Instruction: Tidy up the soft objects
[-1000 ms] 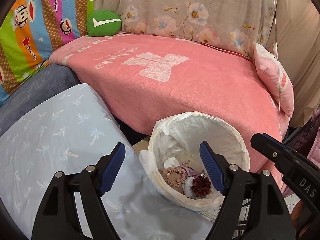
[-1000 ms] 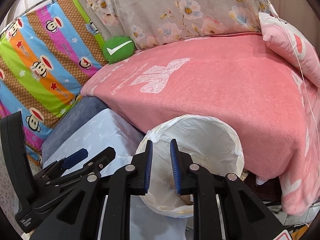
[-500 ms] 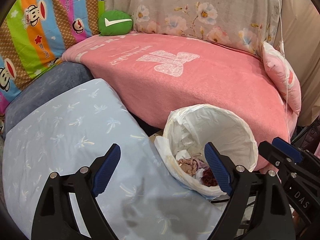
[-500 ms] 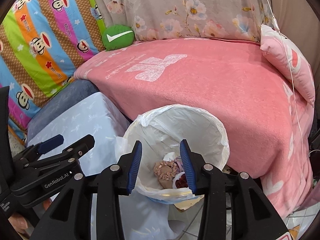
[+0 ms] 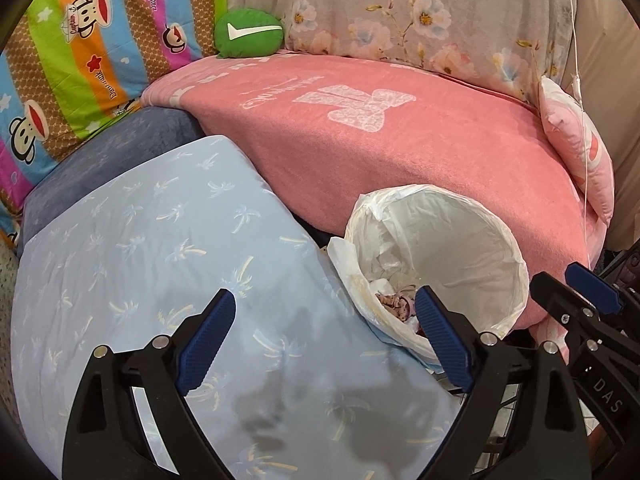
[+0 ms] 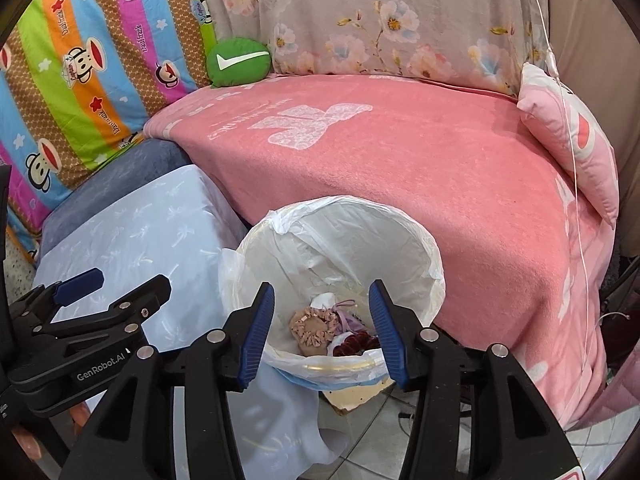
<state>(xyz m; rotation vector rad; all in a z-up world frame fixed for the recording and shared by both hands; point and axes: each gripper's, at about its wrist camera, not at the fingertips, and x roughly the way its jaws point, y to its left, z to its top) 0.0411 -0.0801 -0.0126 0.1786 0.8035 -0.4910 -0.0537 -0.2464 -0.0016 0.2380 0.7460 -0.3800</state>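
A round bin lined with a white bag [image 6: 340, 240] [image 5: 460, 240] stands beside the pink bed. Inside it lie a tan scrunchie [image 6: 314, 326], a dark red scrunchie [image 6: 356, 345] and pale cloth bits. My right gripper [image 6: 322, 330] hovers open above the bin's near rim with nothing between its fingers. My left gripper [image 5: 324, 338] is open over the light blue palm-print pillow [image 5: 160, 272], its right finger [image 5: 440, 336] in front of the bin's near rim. A green cushion with a white tick [image 5: 248, 33] [image 6: 239, 62] rests at the back of the bed.
A pink blanket [image 6: 400, 168] covers the bed. A pink pillow [image 6: 572, 140] leans at its right end, a floral cushion [image 6: 400, 20] stands behind, and a striped monkey-print cushion [image 6: 80, 60] is at the left. Tiled floor [image 6: 372, 432] shows below the bin.
My right gripper has gone from nearly shut to wide open above the bin. Both grippers have pulled back and to the left, so the bin sits further right in the left wrist view.
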